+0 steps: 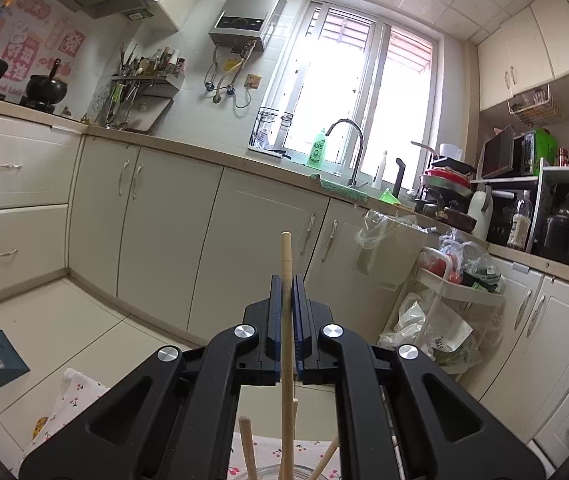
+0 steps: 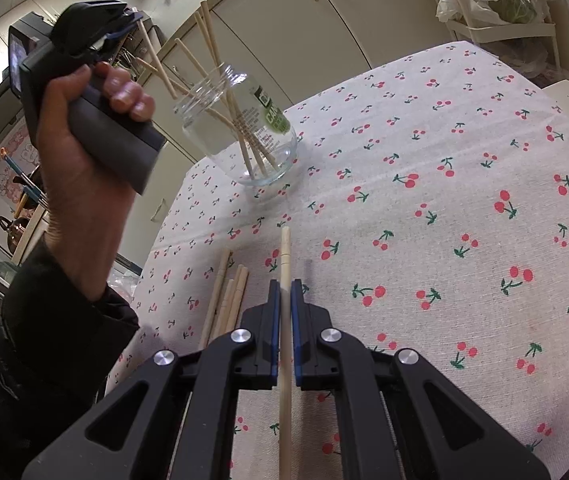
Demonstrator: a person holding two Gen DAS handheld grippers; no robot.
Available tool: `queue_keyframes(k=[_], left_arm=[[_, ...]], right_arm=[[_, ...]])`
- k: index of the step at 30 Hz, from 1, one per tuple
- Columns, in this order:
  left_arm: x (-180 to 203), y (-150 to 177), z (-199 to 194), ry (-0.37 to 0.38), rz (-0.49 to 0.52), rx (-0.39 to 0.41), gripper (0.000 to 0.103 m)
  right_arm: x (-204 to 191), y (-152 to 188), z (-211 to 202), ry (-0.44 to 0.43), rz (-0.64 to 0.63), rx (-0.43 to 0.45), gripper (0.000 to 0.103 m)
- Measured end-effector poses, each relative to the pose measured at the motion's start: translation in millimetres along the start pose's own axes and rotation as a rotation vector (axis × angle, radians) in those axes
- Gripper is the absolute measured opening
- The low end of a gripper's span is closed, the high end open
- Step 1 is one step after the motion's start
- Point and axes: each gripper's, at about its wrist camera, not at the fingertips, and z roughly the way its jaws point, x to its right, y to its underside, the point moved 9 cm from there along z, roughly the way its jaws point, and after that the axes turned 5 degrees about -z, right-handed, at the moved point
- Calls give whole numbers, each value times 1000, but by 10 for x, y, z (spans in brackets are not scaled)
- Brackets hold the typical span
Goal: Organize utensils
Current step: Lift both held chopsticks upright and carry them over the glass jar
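Right wrist view: the right claw (image 2: pixel 284 292), lower centre, is clamped on one wooden chopstick (image 2: pixel 285 252) whose tip projects up-frame over the surface (image 2: pixel 444 184), covered by a cherry-print cloth. Just left of the claw, four or five loose chopsticks (image 2: pixel 228 296) lie side by side on the cloth, close to the surface's left edge. Up-frame, the glass jar (image 2: pixel 244 128) stands near the far-left edge, with several chopsticks leaning inside it. To the right of jar and claw the cloth lies bare across a wide stretch, as far as the far edge at upper right. At upper left, a hand (image 2: pixel 80 152) carries the left claw (image 2: pixel 124 24), closed on a chopstick (image 2: pixel 152 56) whose lower end slants toward the jar mouth.

Left wrist view: the left claw (image 1: pixel 286 292) grips its chopstick (image 1: pixel 286 256) upright; the jar rim (image 1: pixel 268 472) and other stick ends show at bottom centre. Beyond are cream cabinets (image 1: pixel 156 216), a tiled floor (image 1: pixel 44 332), a sink tap (image 1: pixel 350 148) beneath a bright window (image 1: pixel 364 92), and a cluttered trolley (image 1: pixel 456 288) at right.
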Motion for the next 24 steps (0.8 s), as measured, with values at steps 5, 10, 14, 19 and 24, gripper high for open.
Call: queue_keyframes(k=[5, 10, 14, 19, 24], left_arm=[[-1, 163, -1, 0, 33, -23, 5], [-41, 300, -51, 5, 64, -59, 5], [-86, 343, -116, 8, 77, -77, 5], [-178, 284, -144, 10, 37, -100, 5], [-211, 124, -178, 28, -17, -99, 5]], right_arm=[[2, -11, -25, -1, 5, 15, 6], [5, -7, -48, -2, 9, 19, 6], [11, -15, -53, -2, 14, 24, 6], [15, -24, -57, -3, 20, 29, 6], [18, -25, -62, -4, 20, 32, 6]])
